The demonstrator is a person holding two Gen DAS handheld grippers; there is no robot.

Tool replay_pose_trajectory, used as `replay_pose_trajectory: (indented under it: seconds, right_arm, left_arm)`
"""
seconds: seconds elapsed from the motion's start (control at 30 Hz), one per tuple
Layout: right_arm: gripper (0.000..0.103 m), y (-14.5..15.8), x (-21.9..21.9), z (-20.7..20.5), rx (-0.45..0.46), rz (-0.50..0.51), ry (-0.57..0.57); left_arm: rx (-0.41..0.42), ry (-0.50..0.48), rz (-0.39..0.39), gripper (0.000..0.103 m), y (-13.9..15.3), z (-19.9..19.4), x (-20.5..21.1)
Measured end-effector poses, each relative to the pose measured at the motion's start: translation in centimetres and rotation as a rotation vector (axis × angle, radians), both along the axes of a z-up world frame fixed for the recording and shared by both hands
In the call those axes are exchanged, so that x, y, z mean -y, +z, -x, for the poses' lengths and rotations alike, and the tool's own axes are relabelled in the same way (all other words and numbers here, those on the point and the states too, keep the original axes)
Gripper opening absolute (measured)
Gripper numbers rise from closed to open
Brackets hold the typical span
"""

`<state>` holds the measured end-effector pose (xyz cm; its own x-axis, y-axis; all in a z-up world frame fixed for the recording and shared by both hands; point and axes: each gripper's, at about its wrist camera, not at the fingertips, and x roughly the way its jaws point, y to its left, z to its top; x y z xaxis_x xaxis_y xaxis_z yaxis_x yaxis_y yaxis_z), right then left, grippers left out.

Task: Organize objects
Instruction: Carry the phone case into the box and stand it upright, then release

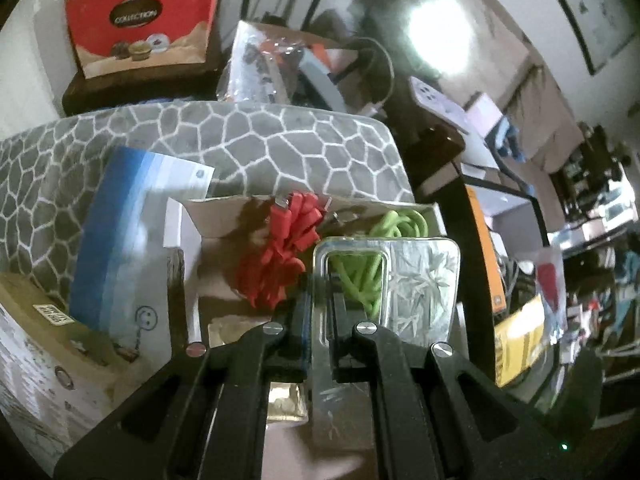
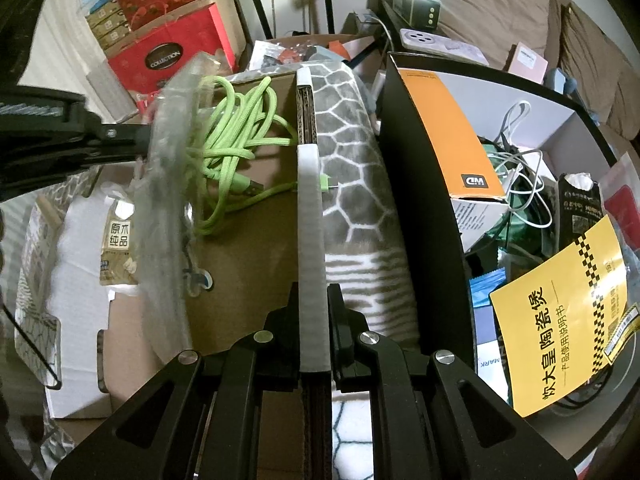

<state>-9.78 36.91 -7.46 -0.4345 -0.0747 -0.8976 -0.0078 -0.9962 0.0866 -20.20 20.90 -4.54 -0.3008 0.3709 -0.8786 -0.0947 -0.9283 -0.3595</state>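
Pinching the cardboard box's side wall (image 2: 313, 240), the right hand-held gripper (image 2: 314, 312) is clamped on its taped edge, apparently steadying the open box. The left hand-held gripper (image 1: 320, 316), closed on a clear glass tray (image 1: 416, 280) etched with bamboo, holds it over the box, where a green cable (image 2: 236, 136) and red cable (image 1: 288, 248) already lie, seemingly for packing.

The clear plastic case (image 1: 384, 280) hides part of the green cable (image 1: 362, 276). Things behind the red box (image 1: 140, 16) are blurry.
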Motion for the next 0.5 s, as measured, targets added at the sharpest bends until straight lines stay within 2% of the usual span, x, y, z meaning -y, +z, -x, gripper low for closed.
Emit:
replay_pose_trajectory:
  seconds: [0.07, 0.3, 0.5]
  right_arm:
    - [0.010, 0.0, 0.0, 0.0, 0.001, 0.000, 0.000]
    - [0.011, -0.2, 0.0, 0.0, 0.006, 0.002, -0.004]
    - [0.011, -0.3, -0.3, 0.0, 0.007, 0.016, -0.010]
  left_arm:
    - [0.002, 0.010, -0.008, 0.006, -0.1, 0.2, -0.2]
    - [-0.056, -0.007, 0.054, 0.007, 1.4, 1.0, -2.4]
    - [-0.056, -0.005, 0.098, 0.009, 1.1, 1.8, -2.7]
